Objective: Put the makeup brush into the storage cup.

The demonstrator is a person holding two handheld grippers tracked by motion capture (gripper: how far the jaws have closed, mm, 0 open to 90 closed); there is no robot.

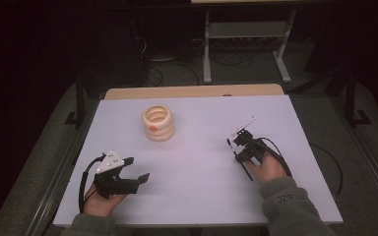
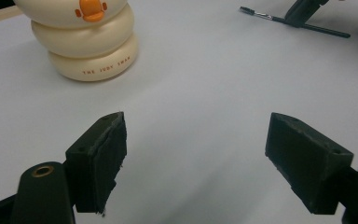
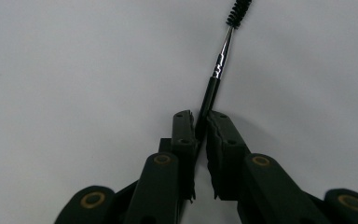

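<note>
Two grippers: both low on the white table [image 1: 197, 196], each in a person's hand, well apart from each other.
Left gripper [image 2: 196, 154]: near the person's edge at the left; jaws spread wide, nothing between them, only bare table.
Right gripper [image 3: 201, 128]: at the right side of the table; jaws pinched narrow on the black handle of the thin brush [image 3: 219, 70].
Brush place: right half of the table, low on or just over the surface; can't tell if it touches.
Brush axis: long and thin; in the right gripper view it runs straight out from between the jaws, in line with them.
Brush pointing: bristle tip away from the hand, black handle then a silver neck then a small dark bristle head at the far end.
Brush in left gripper view: seen far off [image 2: 303, 25], lying roughly level, bristle end toward the cup side.
Cream ringed cup [image 1: 158, 123]: stacked-ring shape, orange mark on the side, standing upright farther back, left of centre.
In the way: nothing between brush tip and cup; open table there.
Far: wooden table edge [image 1: 192, 91], then dark floor with cables and a metal frame.
</note>
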